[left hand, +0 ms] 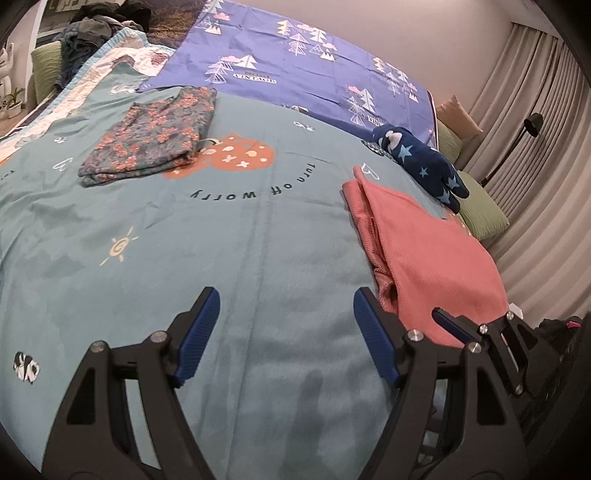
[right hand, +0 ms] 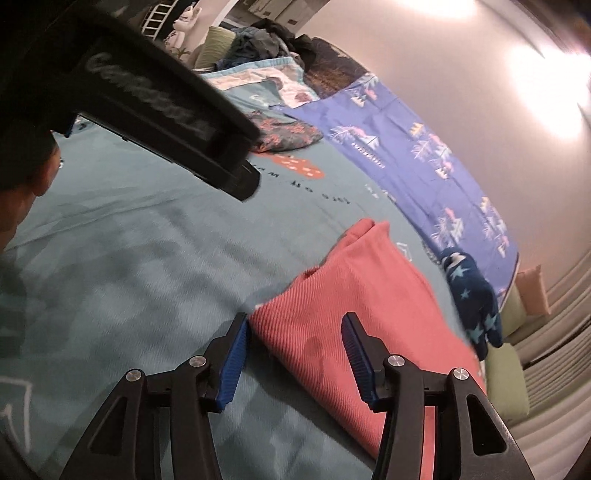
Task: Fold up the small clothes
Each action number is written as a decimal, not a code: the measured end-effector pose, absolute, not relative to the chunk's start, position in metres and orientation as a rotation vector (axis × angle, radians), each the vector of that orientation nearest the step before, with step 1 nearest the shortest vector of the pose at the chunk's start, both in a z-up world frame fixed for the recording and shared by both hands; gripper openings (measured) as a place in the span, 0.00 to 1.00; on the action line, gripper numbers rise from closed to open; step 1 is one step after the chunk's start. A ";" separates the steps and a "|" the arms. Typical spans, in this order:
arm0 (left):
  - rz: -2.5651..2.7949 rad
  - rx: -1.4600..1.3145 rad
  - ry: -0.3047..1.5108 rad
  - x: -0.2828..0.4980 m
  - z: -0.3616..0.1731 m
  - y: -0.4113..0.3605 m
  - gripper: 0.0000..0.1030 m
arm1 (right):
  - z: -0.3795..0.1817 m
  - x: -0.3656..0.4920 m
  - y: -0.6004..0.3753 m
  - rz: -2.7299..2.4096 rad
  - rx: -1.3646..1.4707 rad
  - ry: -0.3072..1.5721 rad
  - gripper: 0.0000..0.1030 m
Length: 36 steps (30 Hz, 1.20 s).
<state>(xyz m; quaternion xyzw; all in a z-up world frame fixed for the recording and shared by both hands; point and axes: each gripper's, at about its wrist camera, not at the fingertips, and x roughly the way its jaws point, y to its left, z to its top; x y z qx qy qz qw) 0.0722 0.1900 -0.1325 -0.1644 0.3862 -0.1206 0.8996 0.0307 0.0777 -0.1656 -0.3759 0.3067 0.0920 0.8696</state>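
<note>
A coral ribbed garment [left hand: 424,243] lies flat on the teal bedspread [left hand: 258,240] at the right. My left gripper [left hand: 286,314] hovers open over bare bedspread just left of it, nothing between its pads. My right gripper [right hand: 295,343] is open above the coral garment [right hand: 354,295]. The garment's near corner lies below and between the blue pads, which do not press on it. A folded floral garment [left hand: 151,144] rests at the far left. A navy garment with stars [left hand: 421,162] lies bunched beyond the coral one.
A purple sheet with tree prints [left hand: 295,55] covers the far side of the bed. Dark clothes [left hand: 103,26] are piled at the far left corner. Green cushions [left hand: 480,210], curtains and a black floor lamp [left hand: 532,122] line the right edge. The left gripper's black body [right hand: 166,110] crosses the right wrist view.
</note>
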 end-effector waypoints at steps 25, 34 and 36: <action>-0.799 -0.537 1.029 0.241 -0.150 0.106 0.60 | -0.164 0.032 0.068 0.199 -0.625 0.618 0.48; -0.690 -0.421 1.053 0.247 -0.139 0.092 0.13 | -0.145 0.043 0.052 0.193 -0.477 0.620 0.06; -0.675 -0.397 1.049 0.246 -0.131 0.090 0.13 | -0.136 0.041 0.044 0.186 -0.433 0.602 0.06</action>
